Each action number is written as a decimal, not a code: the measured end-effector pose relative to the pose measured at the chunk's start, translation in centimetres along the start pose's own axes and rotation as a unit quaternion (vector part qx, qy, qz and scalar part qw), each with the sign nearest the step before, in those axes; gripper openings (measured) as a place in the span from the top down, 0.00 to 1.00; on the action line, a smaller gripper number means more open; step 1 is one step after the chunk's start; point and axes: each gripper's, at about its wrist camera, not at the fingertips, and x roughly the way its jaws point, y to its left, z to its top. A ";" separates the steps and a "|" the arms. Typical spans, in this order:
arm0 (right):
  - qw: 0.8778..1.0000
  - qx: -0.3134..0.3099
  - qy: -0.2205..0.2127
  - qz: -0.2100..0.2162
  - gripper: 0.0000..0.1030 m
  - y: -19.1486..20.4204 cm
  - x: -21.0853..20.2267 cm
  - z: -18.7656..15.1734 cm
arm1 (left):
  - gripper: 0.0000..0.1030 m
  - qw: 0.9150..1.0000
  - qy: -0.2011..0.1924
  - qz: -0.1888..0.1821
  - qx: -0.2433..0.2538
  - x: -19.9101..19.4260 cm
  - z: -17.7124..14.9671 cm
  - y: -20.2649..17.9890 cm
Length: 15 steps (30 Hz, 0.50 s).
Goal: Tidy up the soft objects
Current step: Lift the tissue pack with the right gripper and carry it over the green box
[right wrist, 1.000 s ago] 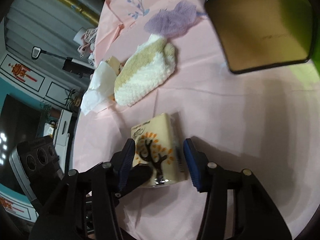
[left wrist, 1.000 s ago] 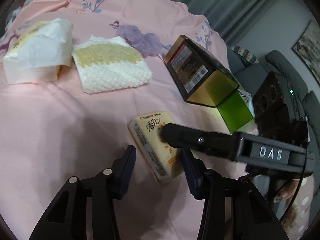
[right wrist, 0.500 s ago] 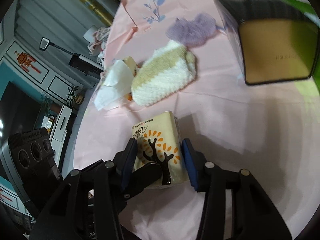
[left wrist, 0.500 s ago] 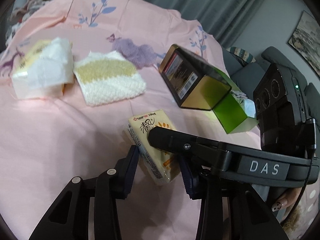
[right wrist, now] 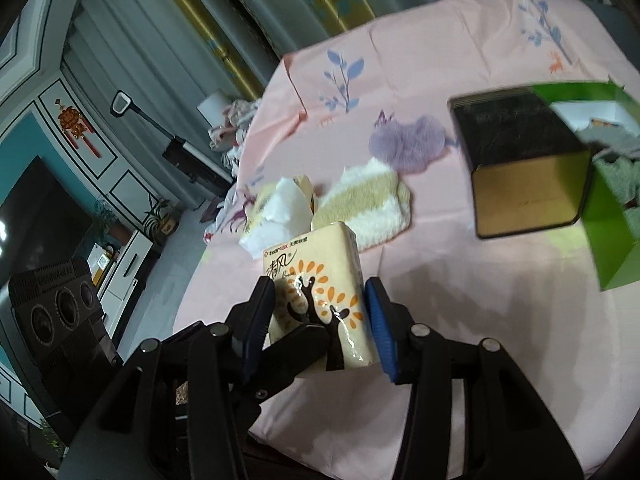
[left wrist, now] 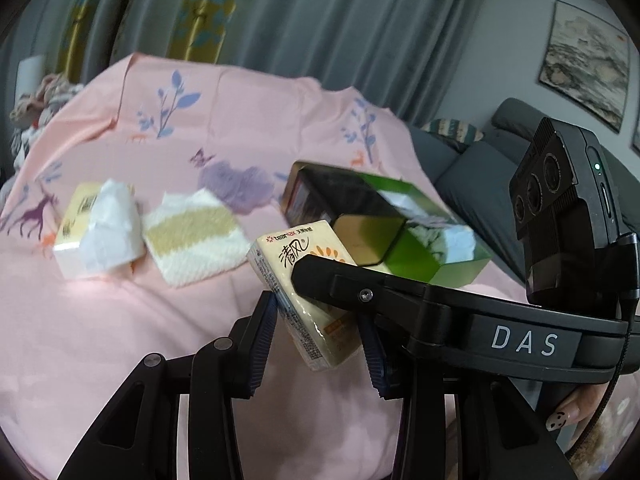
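Tissue pack (left wrist: 298,276), a small yellow-wrapped one with an orange tree printed on it, is clamped by both tools at once and sits clear of the pink sheet (left wrist: 100,340). Left gripper (left wrist: 316,334) has its blue pads pressed on the pack's two narrow sides; right gripper (right wrist: 322,320) squeezes it across its width from the other side, so each tool is closed on the same pack and neither has a free jaw. In the left wrist view the pack's long axis runs up and away from the fingers, tilted, with the near end low.

Beyond and to the right of the pack stands the open green box (left wrist: 448,256), with something pale and soft already inside, and a gold tin (left wrist: 360,220) lies just beside it on the near-left. That box looks like the likely home for the pack, so the coming carry would go forward and right, and the right hand is the nearer one.

Left of the pack on the sheet lie a folded cream-and-white towel (left wrist: 196,236), an opened tissue packet (left wrist: 96,232) and a purple fluffy thing (left wrist: 236,184), all well apart from the route. Open sheet lies below the pack; the tin's near corner is the edge to steer round
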 end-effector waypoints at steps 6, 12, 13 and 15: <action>0.999 0.002 -0.035 -0.011 0.54 0.2 -2.9 0.6 | 0.60 0.999 -0.021 -0.014 0.020 -0.8 1.2 -2.1; 0.996 -0.013 -0.075 -0.037 0.53 0.1 -5.5 0.9 | 0.60 0.997 -0.042 -0.035 0.050 -0.8 2.1 -4.5; 0.996 -0.013 -0.080 -0.040 0.53 -0.1 -6.0 1.0 | 0.60 0.997 -0.045 -0.038 0.053 -0.8 2.3 -4.9; 0.995 -0.010 -0.091 -0.045 0.53 -0.5 -6.7 1.2 | 0.60 0.996 -0.050 -0.048 0.061 -0.4 2.6 -5.7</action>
